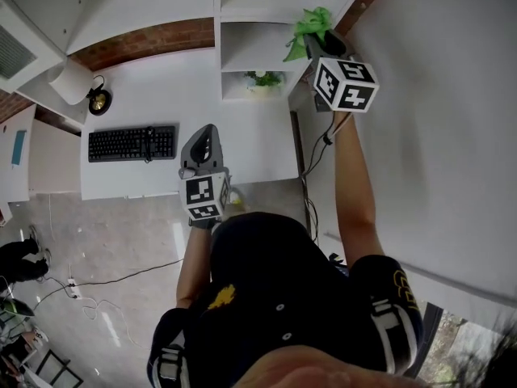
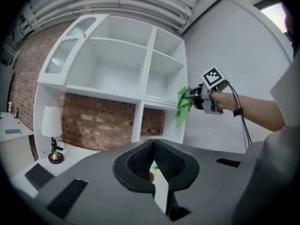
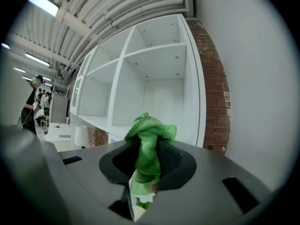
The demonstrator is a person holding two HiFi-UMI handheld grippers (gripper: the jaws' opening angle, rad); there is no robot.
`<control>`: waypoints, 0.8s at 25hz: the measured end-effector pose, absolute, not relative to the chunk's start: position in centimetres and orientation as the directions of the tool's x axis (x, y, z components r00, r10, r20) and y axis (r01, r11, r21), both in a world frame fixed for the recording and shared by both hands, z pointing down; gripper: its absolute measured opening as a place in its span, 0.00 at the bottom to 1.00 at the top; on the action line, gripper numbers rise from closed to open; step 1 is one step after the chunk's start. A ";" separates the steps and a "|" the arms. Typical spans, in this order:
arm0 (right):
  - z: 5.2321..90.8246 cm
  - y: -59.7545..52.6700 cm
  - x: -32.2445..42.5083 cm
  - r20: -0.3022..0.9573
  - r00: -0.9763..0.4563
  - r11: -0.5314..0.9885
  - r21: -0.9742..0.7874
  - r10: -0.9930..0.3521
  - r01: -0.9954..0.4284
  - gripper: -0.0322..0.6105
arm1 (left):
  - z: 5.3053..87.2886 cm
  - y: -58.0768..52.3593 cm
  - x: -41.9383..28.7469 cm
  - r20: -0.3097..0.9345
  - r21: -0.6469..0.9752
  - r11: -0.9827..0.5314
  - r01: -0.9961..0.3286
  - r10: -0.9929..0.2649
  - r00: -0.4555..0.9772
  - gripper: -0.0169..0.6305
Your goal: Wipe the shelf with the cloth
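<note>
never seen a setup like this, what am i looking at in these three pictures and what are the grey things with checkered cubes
There is no robot. A person holds a two-jaw gripper in each hand, and the cubes are part of the grippers. One picture comes from a head camera looking down. The other two come from cameras riding on each gripper. The right gripper is clamped on a green cloth, up beside the white shelf. The left gripper is shut on nothing. The desk holds a keyboard and a lamp.
</note>
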State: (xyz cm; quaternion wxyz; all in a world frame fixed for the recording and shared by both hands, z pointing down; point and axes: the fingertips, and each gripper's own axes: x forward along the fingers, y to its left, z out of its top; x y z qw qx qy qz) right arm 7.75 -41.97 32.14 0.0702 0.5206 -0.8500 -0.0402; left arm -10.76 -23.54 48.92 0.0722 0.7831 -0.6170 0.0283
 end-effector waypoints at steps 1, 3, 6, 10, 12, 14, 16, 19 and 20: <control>32.9 -40.4 7.7 0.077 -0.457 0.463 0.132 -0.886 -0.877 0.16 | 48.7 -23.3 -10.1 0.126 0.077 -0.247 -0.966 -0.959 0.255 0.04; 34.8 -37.1 7.5 0.090 -0.474 0.481 0.105 -0.876 -0.870 0.16 | 48.2 -22.2 -9.2 0.120 0.064 -0.281 -0.957 -0.950 0.287 0.04; 36.6 -33.1 7.2 0.101 -0.498 0.504 0.054 -0.861 -0.862 0.16 | 47.1 -20.6 -8.5 0.117 0.049 -0.306 -0.951 -0.944 0.310 0.04; 36.9 -27.7 7.3 0.074 -0.496 0.499 0.025 -0.865 -0.866 0.16 | 45.3 -18.4 -7.6 0.078 0.004 -0.339 -0.941 -0.938 0.338 0.04; 37.7 -23.4 6.3 0.060 -0.498 0.500 0.008 -0.865 -0.866 0.16 | 45.4 -15.1 -7.6 0.089 -0.008 -0.346 -0.938 -0.935 0.344 0.04; 38.7 -19.1 5.0 0.042 -0.507 0.507 -0.013 -0.861 -0.862 0.16 | 45.6 -11.3 -7.7 0.089 -0.018 -0.340 -0.940 -0.937 0.337 0.04; 39.6 -15.2 3.6 0.034 -0.524 0.524 -0.007 -0.851 -0.852 0.16 | 45.9 -7.6 -7.8 0.089 -0.036 -0.328 -0.944 -0.942 0.324 0.04; 40.9 -10.3 1.8 0.021 -0.489 0.485 0.171 -0.872 -0.857 0.16 | 46.9 -3.1 -9.2 0.114 -0.057 -0.304 -0.951 -0.948 0.296 0.04; 41.4 -8.8 1.0 0.007 -0.476 0.465 0.228 -0.880 -0.856 0.16 | 47.3 -1.6 -10.0 0.124 -0.058 -0.293 -0.954 -0.951 0.285 0.04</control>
